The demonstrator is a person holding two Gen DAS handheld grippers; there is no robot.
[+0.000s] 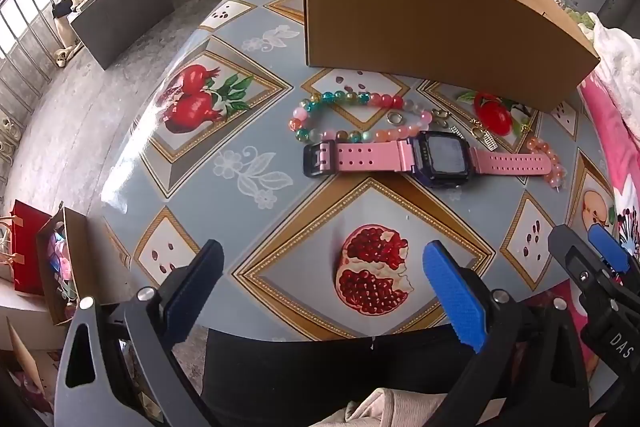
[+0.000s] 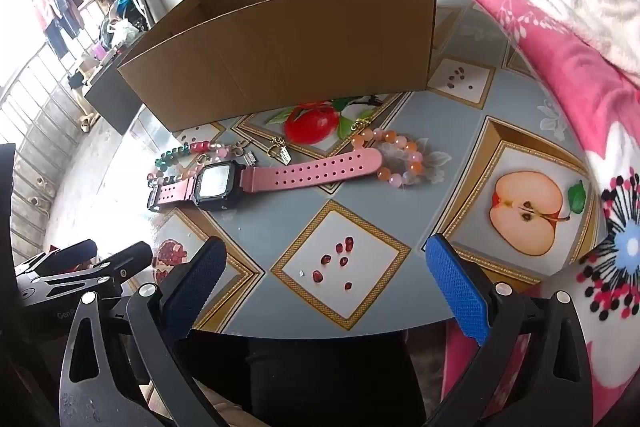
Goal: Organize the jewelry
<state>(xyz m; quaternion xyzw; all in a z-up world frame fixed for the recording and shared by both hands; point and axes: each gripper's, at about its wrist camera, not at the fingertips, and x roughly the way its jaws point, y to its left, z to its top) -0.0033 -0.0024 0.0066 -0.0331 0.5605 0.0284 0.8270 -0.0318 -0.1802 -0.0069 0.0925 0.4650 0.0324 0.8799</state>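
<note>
1. Nearest, the left gripper (image 1: 320,283) and right gripper (image 2: 324,279) hung wide apart over the table's (image 1: 224,131) near edge, both empty.
2. Mid-table lay the pink watch (image 1: 400,157), flat, its strap overlapping the multicoloured bead bracelet (image 1: 340,115); the orange bead bracelet (image 2: 400,159) touched the right strap end.
3. Best approach, I'd judge: pinch the strap across its width, clear of the small metal charms (image 2: 280,153).
4. Farthest, the cardboard box (image 1: 420,27) stood open, the likely destination.

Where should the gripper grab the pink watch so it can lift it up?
Probably grip the pink watch by its long holed strap, coming straight down with the right gripper, one finger on each long edge. The strap lies flat and narrow, though its tip touches the peach bead bracelet.
</note>
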